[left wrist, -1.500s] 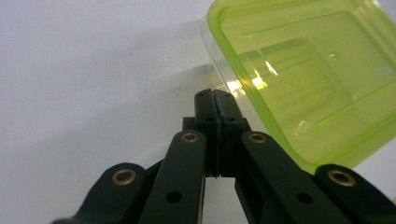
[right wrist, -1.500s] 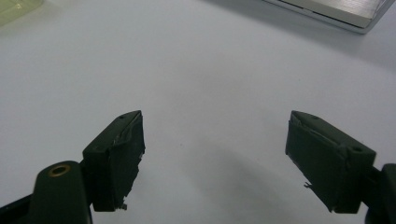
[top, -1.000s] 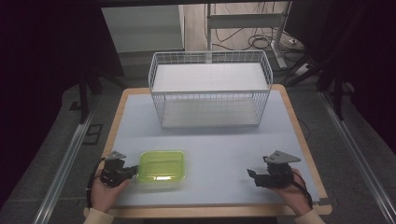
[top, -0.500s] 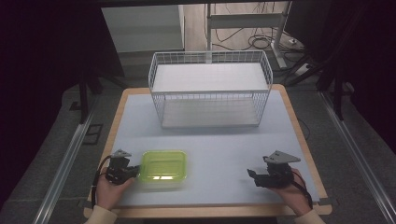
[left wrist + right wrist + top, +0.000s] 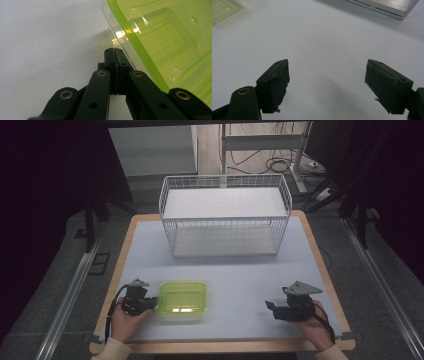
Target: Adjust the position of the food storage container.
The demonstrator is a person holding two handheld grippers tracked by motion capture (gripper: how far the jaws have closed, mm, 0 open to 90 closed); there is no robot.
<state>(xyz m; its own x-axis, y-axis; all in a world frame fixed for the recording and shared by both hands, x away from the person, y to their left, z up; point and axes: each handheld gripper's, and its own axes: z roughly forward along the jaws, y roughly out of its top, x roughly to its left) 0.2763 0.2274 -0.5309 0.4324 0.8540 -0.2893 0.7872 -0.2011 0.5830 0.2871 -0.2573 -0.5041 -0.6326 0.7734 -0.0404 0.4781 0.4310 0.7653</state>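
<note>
High view: pale surface (image 5: 240, 270) with wooden edging; white wire basket (image 5: 225, 215) at far centre, standing on it. Green translucent container (image 5: 182, 297) near the front edge, left of centre. Left hand-held gripper (image 5: 150, 303) gripped in left hand (image 5: 125, 320), tip touching the container's left side. Right hand-held gripper (image 5: 270, 306) in right hand (image 5: 315, 322), low over the front right of the surface, well apart from the container, pointing toward it. Left gripper view: jaws pressed together, nothing seen between them, tips right against the container's clear wall beneath its green rim (image 5: 140, 47); container (image 5: 170, 45) up and to the right. Right gripper view: jaws spread wide over bare surface (image 5: 324, 50); corner of the container (image 5: 223, 8) at upper left; basket base (image 5: 387, 7) at upper right.
</note>
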